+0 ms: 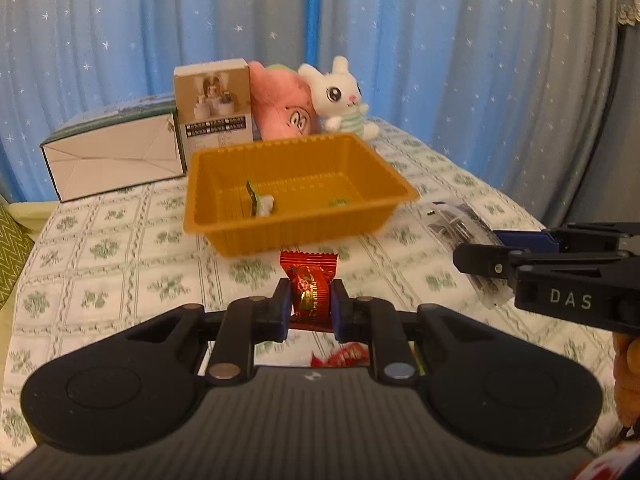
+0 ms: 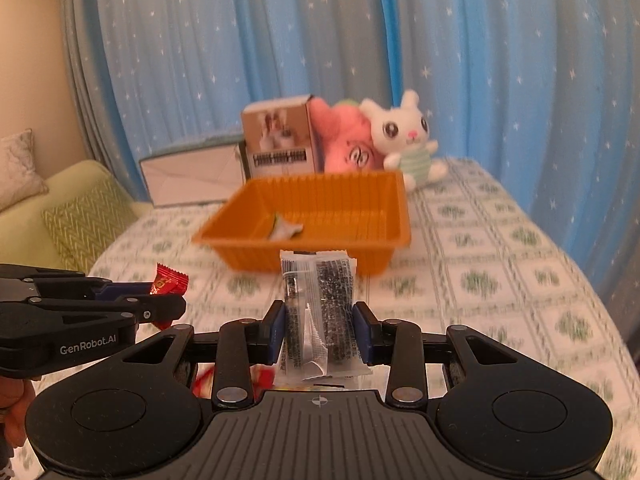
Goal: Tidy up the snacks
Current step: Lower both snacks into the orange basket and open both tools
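Both loaded: left gripper (image 1: 310,304) is clamped narrow on a red foil candy (image 1: 309,286), right gripper (image 2: 320,332) is pinched on a clear packet with dark contents (image 2: 318,312), jaws partly apart around its width. Both snacks are off the counter (image 1: 120,248), just short of the orange tray (image 1: 296,184), which already holds a small green-and-white wrapper (image 1: 260,202). Step in hand looks like carry-and-drop into the tray. Suggest getting each snack fully past the near rim before letting go; the packet sticks out well ahead of the pads and could catch that wall. Stagger the drops, the grippers are side by side and close. Tray looks light, so don't nudge it. More red wrappers (image 1: 344,354) lie below the left gripper, so the job isn't done.
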A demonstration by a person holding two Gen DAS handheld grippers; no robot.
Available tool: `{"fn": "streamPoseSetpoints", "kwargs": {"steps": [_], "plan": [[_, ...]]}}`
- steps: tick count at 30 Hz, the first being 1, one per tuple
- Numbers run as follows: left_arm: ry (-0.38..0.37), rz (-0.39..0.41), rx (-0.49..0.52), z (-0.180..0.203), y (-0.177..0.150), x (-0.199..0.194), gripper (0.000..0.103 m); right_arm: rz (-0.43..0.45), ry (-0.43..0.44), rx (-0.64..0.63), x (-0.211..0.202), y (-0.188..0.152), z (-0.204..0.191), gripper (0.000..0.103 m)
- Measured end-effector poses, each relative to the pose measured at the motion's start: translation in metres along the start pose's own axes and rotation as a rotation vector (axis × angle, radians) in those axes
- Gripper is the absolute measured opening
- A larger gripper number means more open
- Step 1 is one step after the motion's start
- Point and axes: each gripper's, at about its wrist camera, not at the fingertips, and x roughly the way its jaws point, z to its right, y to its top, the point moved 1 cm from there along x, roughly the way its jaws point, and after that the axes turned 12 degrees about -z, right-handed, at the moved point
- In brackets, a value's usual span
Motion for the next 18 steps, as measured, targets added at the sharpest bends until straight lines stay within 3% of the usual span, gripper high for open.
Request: {"fn": "streamPoseSetpoints", "kwargs": {"steps": [18], "plan": [[0.033,0.007,-0.101,-0.054,0.073,0.051,0.018,0.034,-0.03,0.067,0.064,0.08,0.025,0.036]]}}
